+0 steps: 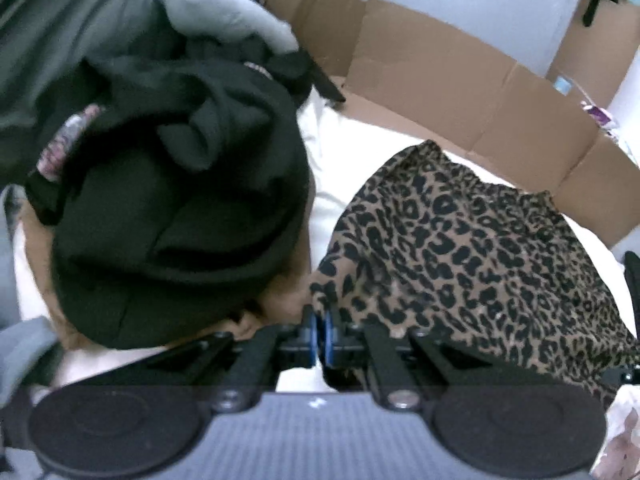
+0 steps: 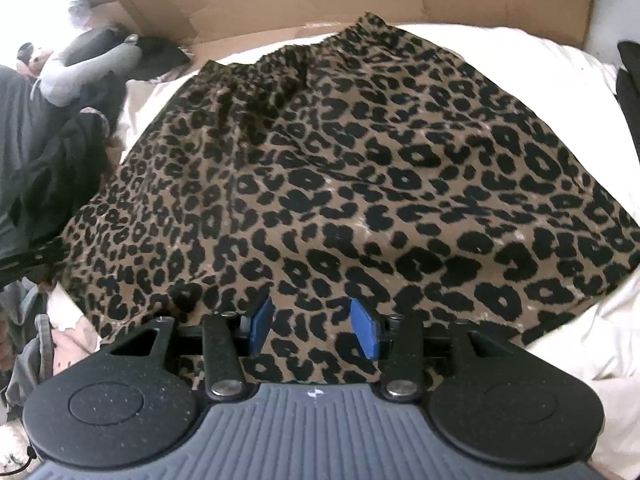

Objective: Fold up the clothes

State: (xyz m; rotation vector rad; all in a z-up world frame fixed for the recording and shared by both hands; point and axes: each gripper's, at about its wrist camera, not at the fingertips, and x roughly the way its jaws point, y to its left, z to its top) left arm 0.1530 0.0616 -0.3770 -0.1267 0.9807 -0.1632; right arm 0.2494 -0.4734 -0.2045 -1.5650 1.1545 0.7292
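A leopard-print skirt [image 2: 360, 168] lies spread on a white bed sheet [image 2: 580, 344], its gathered waistband at the far side. It also shows in the left wrist view [image 1: 460, 248]. My left gripper [image 1: 319, 320] is shut on the skirt's near left corner, blue pads pressed together. My right gripper [image 2: 312, 320] is open, its blue pads [image 2: 366, 328] standing apart just over the skirt's near hem.
A pile of black and grey clothes [image 1: 172, 208] sits left of the skirt, also in the right wrist view [image 2: 60, 152]. Flattened cardboard [image 1: 460, 92] stands behind the bed. A dark item [image 2: 630, 80] lies at the right edge.
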